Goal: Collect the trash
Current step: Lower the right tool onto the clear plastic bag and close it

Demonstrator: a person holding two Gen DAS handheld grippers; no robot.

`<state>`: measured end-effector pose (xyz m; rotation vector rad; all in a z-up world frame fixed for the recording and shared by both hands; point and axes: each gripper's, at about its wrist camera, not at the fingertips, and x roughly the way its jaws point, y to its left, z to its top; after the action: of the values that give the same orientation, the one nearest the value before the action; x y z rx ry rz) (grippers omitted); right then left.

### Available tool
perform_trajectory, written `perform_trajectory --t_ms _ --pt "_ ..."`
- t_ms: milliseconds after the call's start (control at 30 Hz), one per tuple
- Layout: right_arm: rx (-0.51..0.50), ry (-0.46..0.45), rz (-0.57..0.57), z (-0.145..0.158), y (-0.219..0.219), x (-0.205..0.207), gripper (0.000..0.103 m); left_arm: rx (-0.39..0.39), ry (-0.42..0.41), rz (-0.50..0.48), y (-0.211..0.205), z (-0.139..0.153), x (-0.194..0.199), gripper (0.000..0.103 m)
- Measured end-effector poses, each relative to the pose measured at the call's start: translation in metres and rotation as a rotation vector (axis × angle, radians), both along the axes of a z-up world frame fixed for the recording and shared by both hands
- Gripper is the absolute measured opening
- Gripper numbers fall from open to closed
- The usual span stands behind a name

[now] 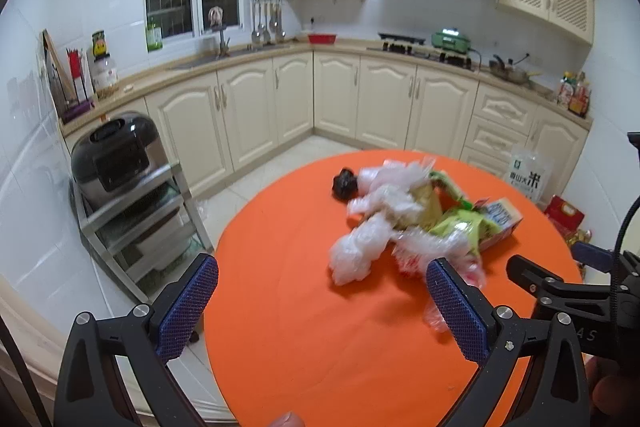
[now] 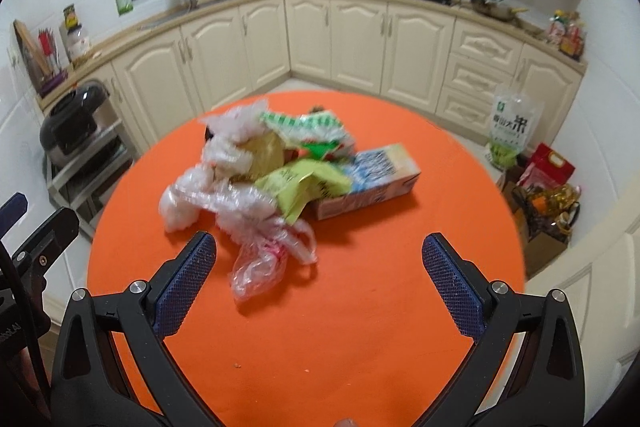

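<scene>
Blue-padded fingers (image 2: 186,285) of the right gripper (image 2: 320,283) nearest, jaws spread wide, holding nothing, hanging above the near part of the orange table (image 2: 320,347). Left gripper (image 1: 322,301) likewise wide open and empty, set over the table's near left edge. Just beyond the right gripper, a loose heap of trash near the table's middle: a crumpled clear bag with pink print (image 2: 260,263) closest, white crinkled plastic (image 2: 188,199) to the left, yellow-green snack wrappers (image 2: 304,187) on top, and a flattened drink carton (image 2: 372,179) lying on its side at the right, partly under the wrappers. A small dark lump (image 1: 345,183) at the far side, too blurred to name. Probably all very light; film and wrappers soft, slippery, liable to slide from a shallow pinch, so best taken at a bunched fold. Carton stiffer, best gripped across its narrow sides. No bin or sack visible in either view. Kitchen cabinets (image 1: 256,107) and a rice cooker (image 1: 116,159) behind.
</scene>
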<state>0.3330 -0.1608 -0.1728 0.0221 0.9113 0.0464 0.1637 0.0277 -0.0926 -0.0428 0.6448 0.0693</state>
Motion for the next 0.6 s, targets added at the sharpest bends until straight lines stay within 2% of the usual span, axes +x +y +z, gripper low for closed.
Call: perform_trajectory --t_ms 200,500,600 --pt "0.019 0.069 0.032 -0.026 0.014 0.018 0.103 -0.013 0.049 -0.001 0.010 -0.024 0.021 0.102" --pt "0.042 0.143 0.061 -0.060 0.033 0.049 0.097 -0.043 0.112 0.010 0.027 -0.051 0.051 0.102" --pt "0.064 0.166 0.073 -0.070 0.036 0.058 0.088 -0.049 0.128 0.014 0.031 -0.057 0.057 0.102"
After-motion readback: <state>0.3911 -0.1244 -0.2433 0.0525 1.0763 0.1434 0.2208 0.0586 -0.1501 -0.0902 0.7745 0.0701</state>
